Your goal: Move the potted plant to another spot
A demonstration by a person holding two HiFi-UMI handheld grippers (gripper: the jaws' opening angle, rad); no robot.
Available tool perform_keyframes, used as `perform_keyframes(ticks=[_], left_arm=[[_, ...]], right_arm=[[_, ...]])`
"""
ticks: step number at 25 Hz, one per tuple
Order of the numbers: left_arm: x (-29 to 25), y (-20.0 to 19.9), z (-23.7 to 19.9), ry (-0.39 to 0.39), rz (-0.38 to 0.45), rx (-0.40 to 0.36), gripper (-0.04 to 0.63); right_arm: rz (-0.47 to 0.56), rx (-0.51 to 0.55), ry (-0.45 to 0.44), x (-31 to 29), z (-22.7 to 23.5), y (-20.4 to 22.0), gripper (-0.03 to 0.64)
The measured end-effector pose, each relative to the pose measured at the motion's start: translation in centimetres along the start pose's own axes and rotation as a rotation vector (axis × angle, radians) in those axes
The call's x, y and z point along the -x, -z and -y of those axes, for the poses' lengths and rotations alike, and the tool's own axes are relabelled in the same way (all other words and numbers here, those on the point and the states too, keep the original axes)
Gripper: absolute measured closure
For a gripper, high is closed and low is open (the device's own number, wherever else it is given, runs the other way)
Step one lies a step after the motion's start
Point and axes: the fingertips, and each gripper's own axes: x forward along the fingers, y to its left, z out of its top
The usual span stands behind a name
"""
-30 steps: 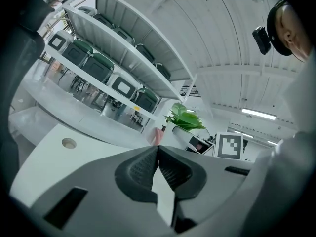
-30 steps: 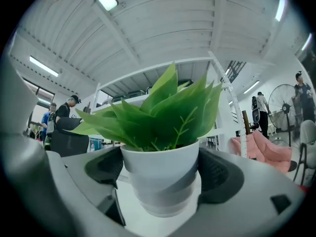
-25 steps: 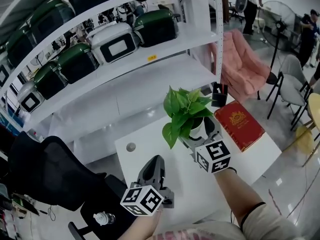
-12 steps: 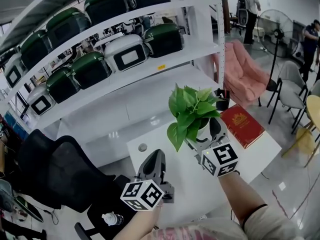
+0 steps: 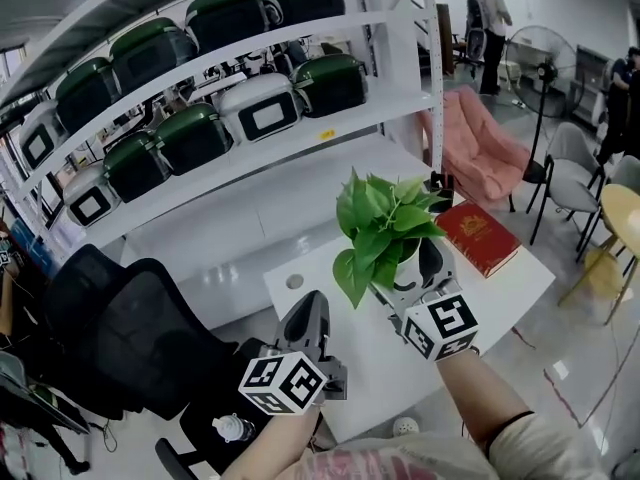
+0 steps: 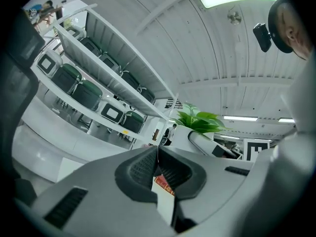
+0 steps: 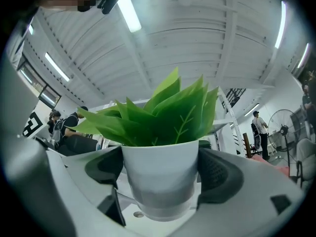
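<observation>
- Head view: where's the plant?
- Small white pot w/ green leafy plant (image 5: pixel 385 230) sits btwn the jaws of the R gripper (image 5: pixel 408 268), over the white rectangular table (image 5: pixel 500 288), approx mid-table. Leaves stand upright.
- R gripper view agrees?
- Yep. Jaws are clamped on the pot (image 7: pixel 160 174), one dark ribbed pad (image 7: pixel 222 174) against each side of the pot wall. Can't tell if the base touches the tabletop.
- L gripper?
- L gripper (image 5: pixel 306 318) is held low at the table's near-left edge, apart from the plant. In the L gripper view its jaws meet at the tips w/ nothing gripped btwn them.
- Anything else on the table?
- Red hardcover book w/ gold print (image 5: pixel 480 236) lies flat, just right of the plant. Small black obj (image 5: pixel 440 186) stands at the far edge, can't ID it.
- Surroundings?
- White metal shelving (image 5: pixel 260 193) stands behind the table, loaded w/ green & white hard cases (image 5: pixel 330 83). Black mesh office chair (image 5: pixel 120 338) is on the left, pink armchair (image 5: pixel 485 143) at back right.
</observation>
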Motion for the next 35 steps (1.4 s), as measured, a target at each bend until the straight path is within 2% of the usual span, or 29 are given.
perform_keyframes(ticks=[7,18,29,35], left_arm=[[4.7,-0.2,1.1,0.029,0.01,-0.004,0.571],[11.5,-0.6,0.5,0.053,0.01,-0.012,0.571],[14.7,-0.4,0.2,0.027,0.017,0.003,0.571],[15.6,-0.4,-0.4,-0.046,0.018,0.002,0.571]], right_arm=[[0.025,0.002,0.01,4.0,-4.1,-1.4,0.127],[0.034,-0.007,0.02,7.9,-10.7,-1.9,0.129],[0.005,-0.026,0.005,9.7,-13.5,-1.5,0.132],[-0.019,-0.052,-0.044,9.8,-14.0,-1.1,0.132]])
